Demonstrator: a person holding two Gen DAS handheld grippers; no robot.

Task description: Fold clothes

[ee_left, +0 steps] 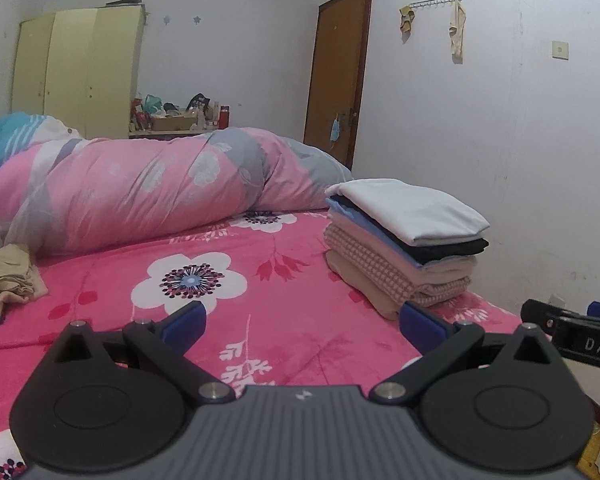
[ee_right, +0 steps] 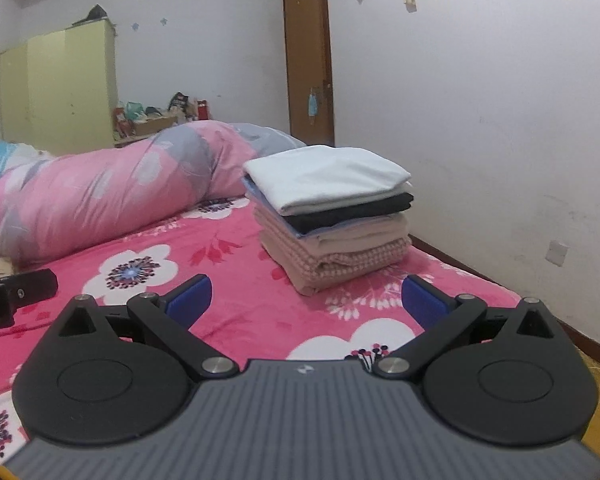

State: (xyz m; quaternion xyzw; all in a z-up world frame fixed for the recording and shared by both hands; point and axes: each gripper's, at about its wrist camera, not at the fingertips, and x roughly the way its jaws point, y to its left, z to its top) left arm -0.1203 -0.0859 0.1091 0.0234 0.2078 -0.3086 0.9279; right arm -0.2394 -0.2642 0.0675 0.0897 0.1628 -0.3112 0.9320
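So both grippers were just hanging low over the bed (ee_left: pixel 100 320), nothing in either one; the left gripper (ee_left: pixel 302 322) had its blue fingers (ee_left: pixel 184 322) spread wide apart over the pink flowered sheet, and the right gripper (ee_right: pixel 306 300) was the same, fingers (ee_right: pixel 422 300) wide apart with only bedding between them; the stack (ee_left: pixel 404 240) of folded clothes sat on the bed's right side near the wall (ee_left: pixel 520 140), ahead of both grippers and not touching either; white piece on top, then black, blue, beige, a pink checked one and a tan one at the bottom; in the right view the stack (ee_right: pixel 332 216) was dead ahead and looked pretty tidy; a rolled-up pink duvet (ee_left: pixel 140 192) lay across the bed behind it; one crumpled beige garment (ee_left: pixel 8 276) was lying unfolded at the far left edge of the left view, well apart from the stack; door (ee_left: pixel 338 76) and a yellow wardrobe (ee_left: pixel 76 68) in the back.
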